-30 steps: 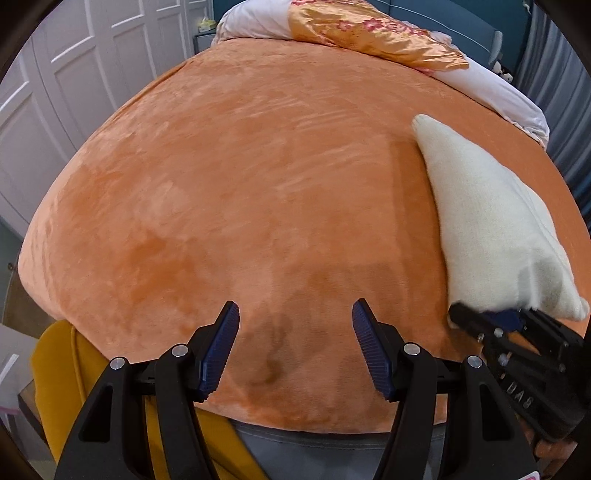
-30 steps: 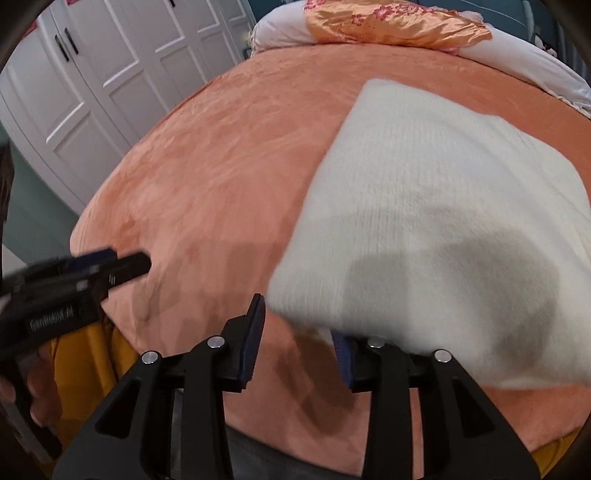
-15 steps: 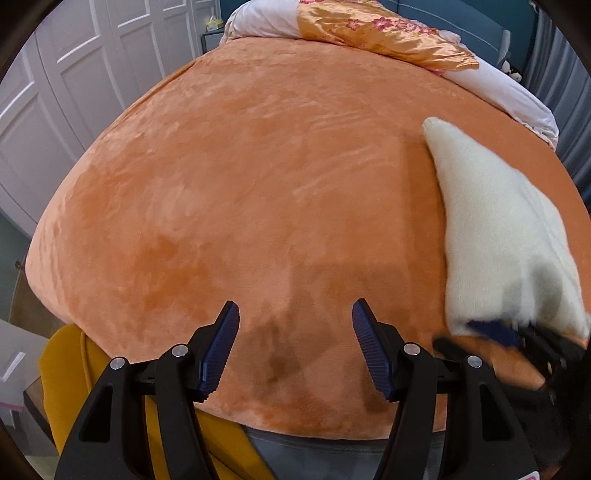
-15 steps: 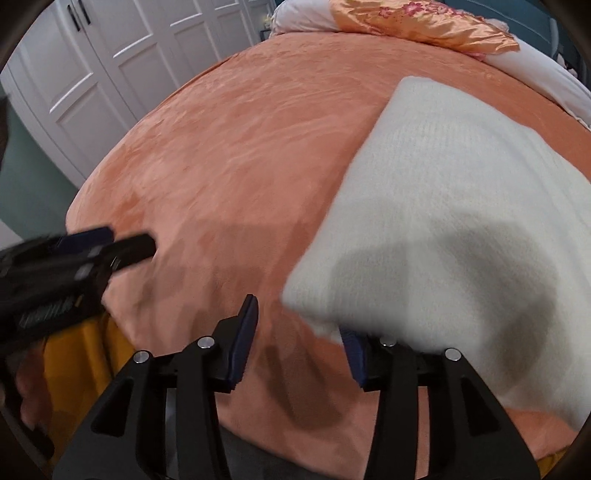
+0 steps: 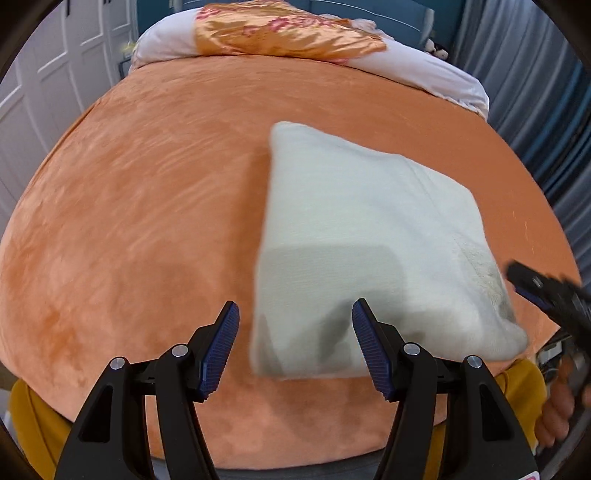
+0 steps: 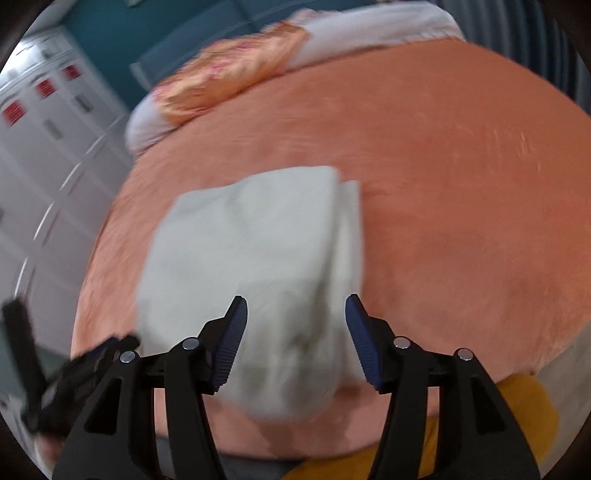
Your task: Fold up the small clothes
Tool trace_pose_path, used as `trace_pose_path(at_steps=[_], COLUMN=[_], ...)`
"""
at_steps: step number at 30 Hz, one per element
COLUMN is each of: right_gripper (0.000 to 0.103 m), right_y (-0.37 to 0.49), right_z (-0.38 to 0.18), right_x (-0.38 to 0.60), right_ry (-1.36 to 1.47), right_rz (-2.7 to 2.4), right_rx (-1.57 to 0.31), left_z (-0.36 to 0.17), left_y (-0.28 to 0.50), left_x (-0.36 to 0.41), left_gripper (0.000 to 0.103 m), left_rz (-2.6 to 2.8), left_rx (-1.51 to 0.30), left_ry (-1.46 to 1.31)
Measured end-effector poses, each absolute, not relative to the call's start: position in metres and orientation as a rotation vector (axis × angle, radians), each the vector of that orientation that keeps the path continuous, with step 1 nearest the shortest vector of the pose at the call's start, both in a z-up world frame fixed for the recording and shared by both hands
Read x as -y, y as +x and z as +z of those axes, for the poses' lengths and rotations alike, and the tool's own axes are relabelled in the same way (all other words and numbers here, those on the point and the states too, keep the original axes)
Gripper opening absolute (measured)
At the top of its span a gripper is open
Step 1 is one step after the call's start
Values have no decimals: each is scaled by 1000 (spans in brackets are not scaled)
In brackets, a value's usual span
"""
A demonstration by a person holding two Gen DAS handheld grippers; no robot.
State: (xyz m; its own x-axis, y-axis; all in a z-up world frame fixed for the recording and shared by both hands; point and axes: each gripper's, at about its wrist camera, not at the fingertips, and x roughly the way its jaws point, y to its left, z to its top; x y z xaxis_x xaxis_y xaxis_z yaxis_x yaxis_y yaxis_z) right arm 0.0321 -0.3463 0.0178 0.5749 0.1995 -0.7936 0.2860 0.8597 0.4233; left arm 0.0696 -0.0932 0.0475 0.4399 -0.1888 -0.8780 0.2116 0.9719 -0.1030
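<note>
A folded cream knit garment (image 5: 354, 236) lies flat on the orange bed cover (image 5: 140, 206), near its front edge. My left gripper (image 5: 293, 347) hovers open above the garment's near left corner, with nothing pinched. In the right wrist view the same garment (image 6: 251, 258) appears blurred, its folded layers showing at the right side. My right gripper (image 6: 295, 339) hangs over the near end of it with its jaws opening; the cloth lies below the gap and the pads do not press on it. The right gripper (image 5: 546, 295) also shows at the right edge of the left wrist view.
A white duvet with an orange floral pillow (image 5: 288, 33) lies at the head of the bed. White wardrobe doors (image 5: 44, 74) stand to the left, grey curtains (image 5: 535, 92) to the right. A mustard-yellow sleeve (image 6: 517, 413) sits by the bed's front edge.
Both grippers swung right across the bed. The right gripper's jaws widened and let go of the garment's edge, and it rolled. The garment now lies under the left gripper.
</note>
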Motion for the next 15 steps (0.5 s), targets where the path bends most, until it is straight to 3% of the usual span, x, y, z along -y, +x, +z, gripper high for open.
trace_pose_path(at_steps=[2, 4, 5, 10, 15], right_gripper=[57, 35, 19, 17, 21], right_y=[51, 65, 68, 49, 80], right_z=[2, -5, 2, 52, -22], right_x=[346, 339, 335, 344, 349], right_ry=[571, 536, 512, 491, 403], right_rz=[-47, -15, 13, 60, -31], right_rx=[-1020, -1056, -1044, -804, -1053], left_z=[44, 42, 42, 49, 38], left_y=[71, 73, 73, 73, 75], left_x=[103, 109, 109, 115, 120], left_gripper=[61, 61, 61, 63, 63], left_rz=[-245, -230, -225, -228, -221], left_rx=[-1091, -1098, -1102, -1081, -1107], left_ry=[42, 51, 49, 63, 77])
